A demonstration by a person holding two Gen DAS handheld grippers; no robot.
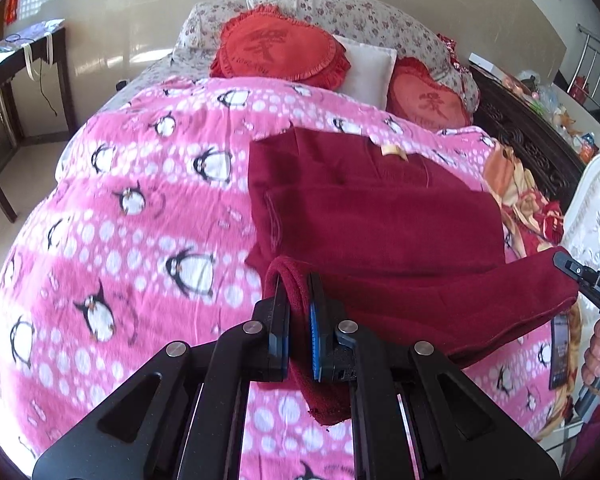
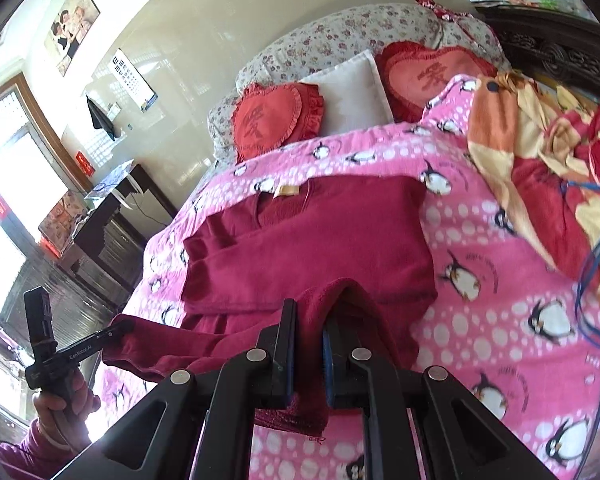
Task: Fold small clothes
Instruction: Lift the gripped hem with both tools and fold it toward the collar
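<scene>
— Nearest, then?
— Left gripper [image 1: 298, 300] clamped on the hem of the maroon sweater [image 1: 376, 216]; right gripper [image 2: 311, 320] pinching the same hem — lifted.
— Farther?
— Sweater's body flat on the penguin blanket [image 1: 140, 200], before two red heart cushions [image 1: 280, 50].

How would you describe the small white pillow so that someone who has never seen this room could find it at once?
Start at the bed under the pink penguin blanket and look to its head end, before the floral pillows. There the white pillow stands between two red heart-shaped cushions. It alone is plain white, rectangular and without fringe or print.
</scene>
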